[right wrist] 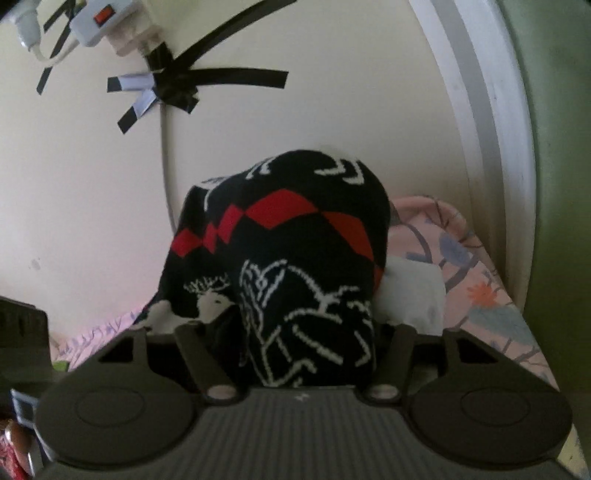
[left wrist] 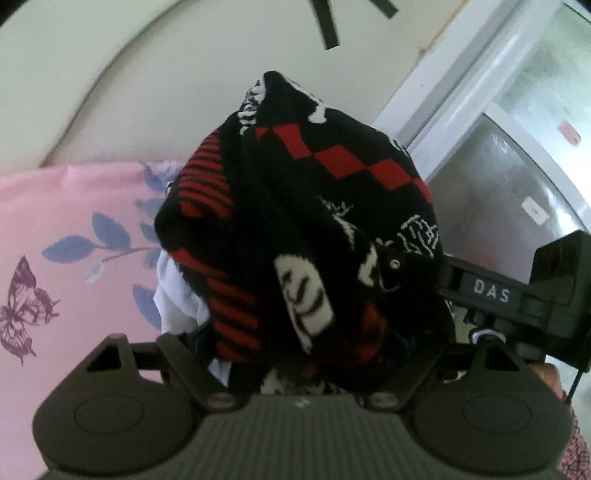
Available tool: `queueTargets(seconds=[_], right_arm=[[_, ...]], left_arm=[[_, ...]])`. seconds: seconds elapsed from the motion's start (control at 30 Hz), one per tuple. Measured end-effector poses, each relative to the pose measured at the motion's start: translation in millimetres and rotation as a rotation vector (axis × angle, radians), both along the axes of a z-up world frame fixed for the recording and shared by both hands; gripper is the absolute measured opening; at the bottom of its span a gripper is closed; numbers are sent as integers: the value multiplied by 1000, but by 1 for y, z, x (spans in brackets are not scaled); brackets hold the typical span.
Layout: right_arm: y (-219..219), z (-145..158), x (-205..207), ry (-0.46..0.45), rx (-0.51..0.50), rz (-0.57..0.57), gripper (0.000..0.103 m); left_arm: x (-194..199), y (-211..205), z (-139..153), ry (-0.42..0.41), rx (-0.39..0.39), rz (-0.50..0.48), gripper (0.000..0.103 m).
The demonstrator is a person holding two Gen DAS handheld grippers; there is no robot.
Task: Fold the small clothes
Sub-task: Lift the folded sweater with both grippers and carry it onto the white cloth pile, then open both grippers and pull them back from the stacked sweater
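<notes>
Cream wall (right wrist: 92, 184) backs both views, but the nearest thing in each is a black knitted garment (left wrist: 295, 229) with red diamonds and white figures, bunched between the gripper arms and hiding the fingertips.

From the left wrist view, the left gripper (left wrist: 310, 354) has the cloth heaped up from between its arms, the mound's long axis running away from the camera and rising to a peak toward the wall. Whether the fingers are pinching the cloth or spread under it cannot be told. The right gripper (left wrist: 517, 295), marked DAS, reaches in from the right edge and meets the garment's right side; its jaw state is hidden too.

From the right wrist view, the garment (right wrist: 280, 266) stands as a rounded hump over the right gripper (right wrist: 295, 354), its red diamond band crossing side to side.

Just behind the garment lies something white (right wrist: 410, 295), and under it a pink floral sheet (left wrist: 74, 229). Farther off, black tape (right wrist: 207, 81) and a white power strip (right wrist: 107, 22) sit on the wall, and a white window frame (left wrist: 443, 110) stands at right.
</notes>
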State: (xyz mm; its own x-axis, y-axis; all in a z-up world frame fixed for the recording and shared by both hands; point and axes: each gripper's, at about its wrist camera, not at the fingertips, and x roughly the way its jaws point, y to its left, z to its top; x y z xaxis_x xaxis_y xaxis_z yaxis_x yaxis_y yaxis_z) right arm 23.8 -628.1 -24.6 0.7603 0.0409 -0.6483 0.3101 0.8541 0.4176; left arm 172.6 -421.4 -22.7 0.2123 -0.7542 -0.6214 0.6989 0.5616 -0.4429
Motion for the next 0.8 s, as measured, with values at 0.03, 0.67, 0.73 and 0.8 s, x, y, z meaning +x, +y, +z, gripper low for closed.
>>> queueTargets(seconds=[0.03,0.67,0.73,0.8], right_arm=[[2,0,-1,-3,-9,-5,53],[156,11,-157,-21,-75,-264,81],[179,6,-171,-17,-67,-280,81],[203,9,-182,-17,-126,-291,84]], left_arm=[[-3,0,2,-13,14,-4,85],[-111,158,-11,-322,255,216,100],[-124,173,-14,-351,270,261,102],[-135,189,-14,-366,266,291,103]])
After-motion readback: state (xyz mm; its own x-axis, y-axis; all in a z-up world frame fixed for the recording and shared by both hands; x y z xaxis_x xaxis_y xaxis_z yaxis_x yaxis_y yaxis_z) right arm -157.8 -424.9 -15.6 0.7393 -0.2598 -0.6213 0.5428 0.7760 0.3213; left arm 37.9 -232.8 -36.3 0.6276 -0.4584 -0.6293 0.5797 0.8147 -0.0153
